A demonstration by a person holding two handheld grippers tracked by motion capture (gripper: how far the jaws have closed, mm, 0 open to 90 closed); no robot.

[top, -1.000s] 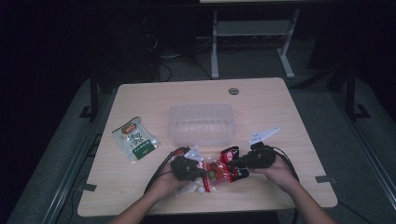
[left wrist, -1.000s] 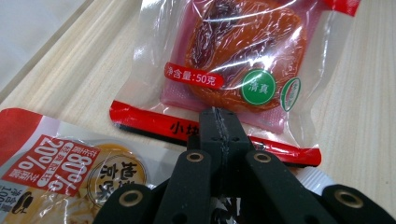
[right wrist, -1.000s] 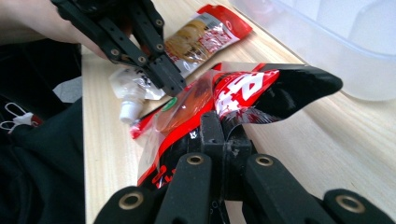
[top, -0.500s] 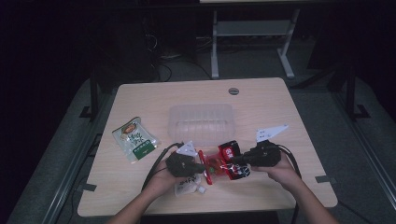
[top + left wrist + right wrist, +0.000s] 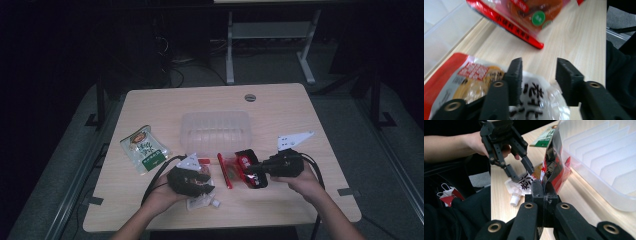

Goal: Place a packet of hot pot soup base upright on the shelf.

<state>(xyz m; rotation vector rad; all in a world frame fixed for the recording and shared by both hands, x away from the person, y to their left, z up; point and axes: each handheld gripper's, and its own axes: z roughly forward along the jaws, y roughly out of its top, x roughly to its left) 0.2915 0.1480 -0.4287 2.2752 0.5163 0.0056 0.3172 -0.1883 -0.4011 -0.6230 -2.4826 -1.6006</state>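
Two tools over my pale wooden table (image 5: 300,210) in a dark room: right tool (image 5: 543,187) clamps the red snack bag (image 5: 554,167); left tool (image 5: 537,72), jaws just opening, hovers empty over the white spouted pouch (image 5: 534,100).

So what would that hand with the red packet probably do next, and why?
Probably carry it over into the clear tub. The right gripper is shut on the red packet, lifted off the table, while the left gripper, jaws just opened, has let go above the white pouch.

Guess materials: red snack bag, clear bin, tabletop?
Red snack bag: glossy printed plastic film, by its sheen and creases. Clear bin: frosted translucent plastic, apparently rigid, with moulded ribs in its wall. Tabletop: pale wood-grain surface, matte; probably laminate, though solid wood can't be ruled out.
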